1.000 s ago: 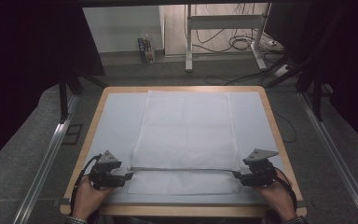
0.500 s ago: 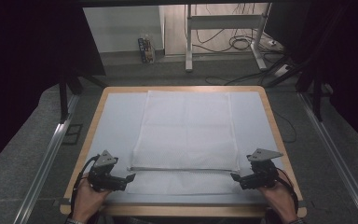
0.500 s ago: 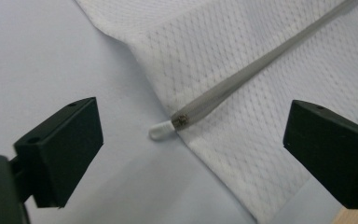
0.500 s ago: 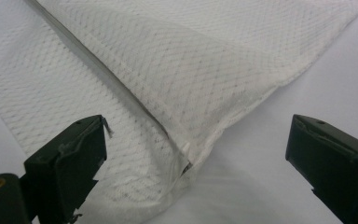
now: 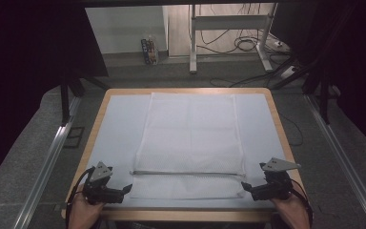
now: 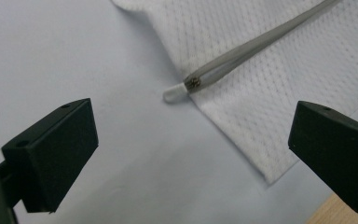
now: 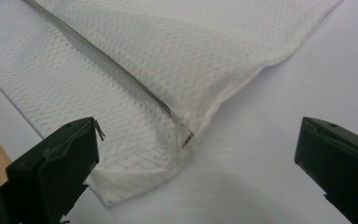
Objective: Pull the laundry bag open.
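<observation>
Grippers flanked the mesh bag (image 5: 190,143) at the tabletop's (image 5: 119,124) near edge.
Its zip (image 5: 187,173) ran side to side between them; the left gripper (image 5: 124,189) and right gripper (image 5: 248,188), jaws apart, each faced a near corner.

high view looks down from above; both gripper views sit close, sharing the mesh bag (image 5: 190,143) (opposite near corners).

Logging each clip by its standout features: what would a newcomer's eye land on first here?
A white mesh bag lies flat along the middle of the pale table, with a grey zip running across it near the front edge. At the bag's two near corners sit the left hand-held gripper and right hand-held gripper, both open, neither holding the bag.
</observation>
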Demonstrator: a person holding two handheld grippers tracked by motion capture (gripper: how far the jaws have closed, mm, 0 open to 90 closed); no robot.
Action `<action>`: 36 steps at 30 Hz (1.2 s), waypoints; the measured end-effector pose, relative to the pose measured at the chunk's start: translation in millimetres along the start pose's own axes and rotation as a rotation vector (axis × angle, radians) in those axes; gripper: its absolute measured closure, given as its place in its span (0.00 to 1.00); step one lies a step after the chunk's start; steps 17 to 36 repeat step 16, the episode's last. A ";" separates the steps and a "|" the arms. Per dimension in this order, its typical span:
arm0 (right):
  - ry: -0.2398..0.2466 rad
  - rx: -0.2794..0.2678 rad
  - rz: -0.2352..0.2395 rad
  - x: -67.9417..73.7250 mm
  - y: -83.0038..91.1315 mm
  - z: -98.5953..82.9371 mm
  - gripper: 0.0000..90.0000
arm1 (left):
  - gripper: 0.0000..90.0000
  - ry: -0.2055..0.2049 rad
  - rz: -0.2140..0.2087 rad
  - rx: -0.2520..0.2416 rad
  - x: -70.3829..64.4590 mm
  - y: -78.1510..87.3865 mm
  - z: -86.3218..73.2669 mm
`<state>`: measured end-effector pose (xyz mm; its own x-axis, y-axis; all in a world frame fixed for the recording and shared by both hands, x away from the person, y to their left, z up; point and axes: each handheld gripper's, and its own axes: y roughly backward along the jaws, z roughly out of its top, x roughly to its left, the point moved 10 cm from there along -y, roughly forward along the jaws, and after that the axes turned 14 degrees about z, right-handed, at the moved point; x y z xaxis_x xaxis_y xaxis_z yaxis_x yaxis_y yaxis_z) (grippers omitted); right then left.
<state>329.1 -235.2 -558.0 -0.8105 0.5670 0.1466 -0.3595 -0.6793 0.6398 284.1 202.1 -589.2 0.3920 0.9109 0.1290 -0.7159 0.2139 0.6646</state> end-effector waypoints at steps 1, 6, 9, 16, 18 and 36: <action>-0.005 -0.002 -0.002 0.1 0.9 -1.2 0.00 | 0.01 0.001 0.002 0.004 0.1 0.1 -1.8; -0.027 0.016 -0.006 -0.6 4.2 -12.8 0.00 | 0.00 -0.012 0.040 0.007 0.9 1.3 -5.3; -0.040 0.034 0.004 -0.3 4.1 -19.8 0.00 | 0.00 -0.029 0.058 0.020 0.6 0.2 -6.7; -0.030 0.043 -0.011 -0.7 2.9 -20.5 0.00 | 0.00 -0.070 0.079 0.046 -1.9 -3.3 -8.4; -0.030 0.043 -0.011 -0.7 2.9 -20.5 0.00 | 0.00 -0.070 0.079 0.046 -1.9 -3.3 -8.4; -0.030 0.043 -0.011 -0.7 2.9 -20.5 0.00 | 0.00 -0.070 0.079 0.046 -1.9 -3.3 -8.4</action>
